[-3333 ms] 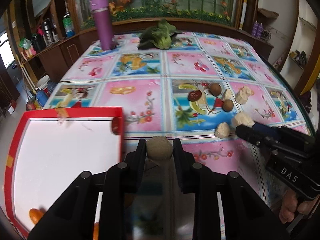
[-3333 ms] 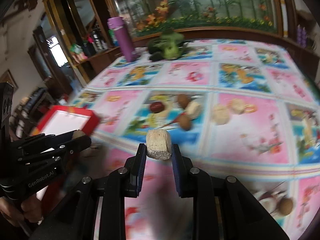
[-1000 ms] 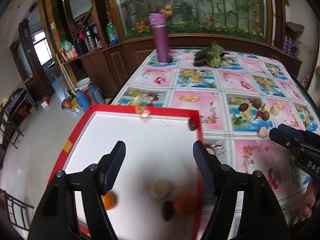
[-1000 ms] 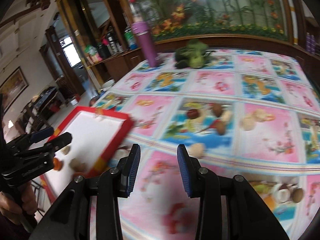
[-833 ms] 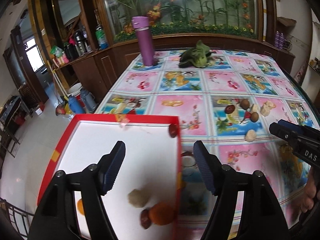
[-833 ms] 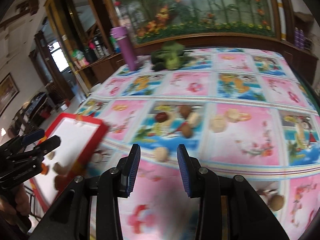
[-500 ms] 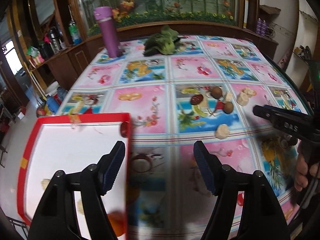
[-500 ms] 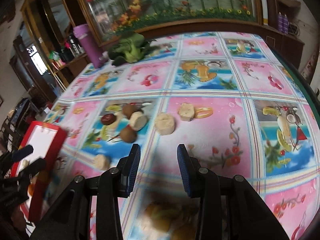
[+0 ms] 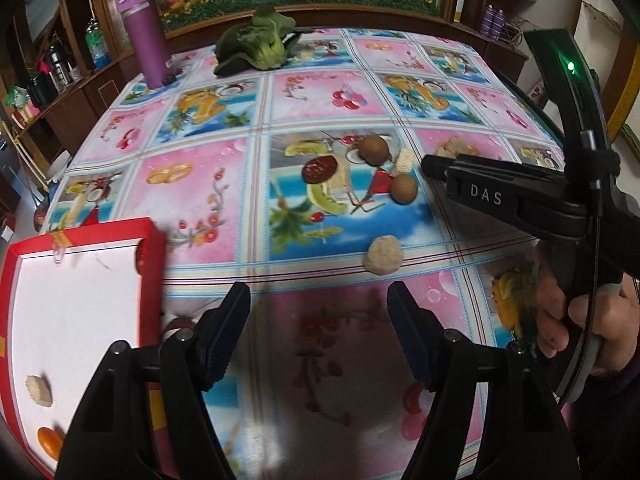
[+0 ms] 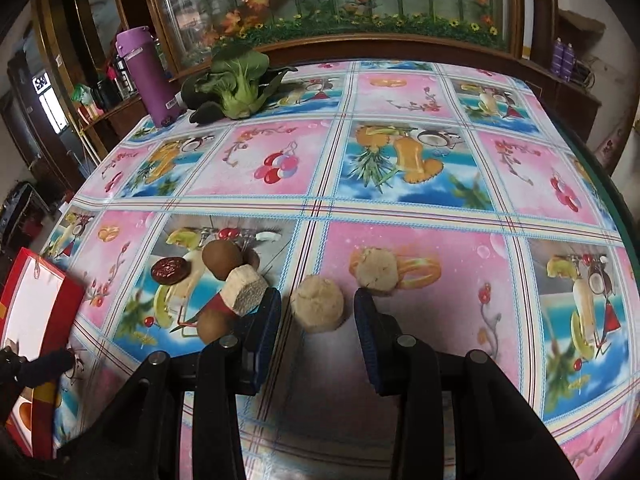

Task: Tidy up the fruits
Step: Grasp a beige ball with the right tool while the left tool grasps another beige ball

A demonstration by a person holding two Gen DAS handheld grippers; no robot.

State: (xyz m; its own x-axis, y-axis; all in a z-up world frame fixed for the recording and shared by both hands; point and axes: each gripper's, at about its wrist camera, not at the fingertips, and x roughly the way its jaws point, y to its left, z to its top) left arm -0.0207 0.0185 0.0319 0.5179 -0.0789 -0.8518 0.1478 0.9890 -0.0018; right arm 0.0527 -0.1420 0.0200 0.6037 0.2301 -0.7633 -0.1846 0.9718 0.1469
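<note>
My left gripper (image 9: 318,312) is open above the tablecloth, just right of the red tray (image 9: 152,248). A beige lump (image 9: 382,260) lies ahead of its right finger. The tray holds a pale chunk (image 9: 39,390) and an orange fruit (image 9: 48,438). My right gripper (image 10: 316,314) is open and low, with a round beige piece (image 10: 318,300) lying between its fingertips, not clamped. Another pale piece (image 10: 376,270) sits just beyond. To the left lie a pale chunk (image 10: 244,290), two brown round fruits (image 10: 222,258) and a dark red date (image 10: 170,270).
A purple flask (image 10: 150,76) and a leafy green vegetable (image 10: 236,80) stand at the table's far left. A wooden cabinet with a glass panel runs behind. The table edge curves down the right side (image 10: 600,184). A hand holds the right gripper (image 9: 430,164).
Both grippers, shut on pale pieces 3.3 s ago, are now open. The left swung from over the tray back to the table. The right dropped low around a beige piece.
</note>
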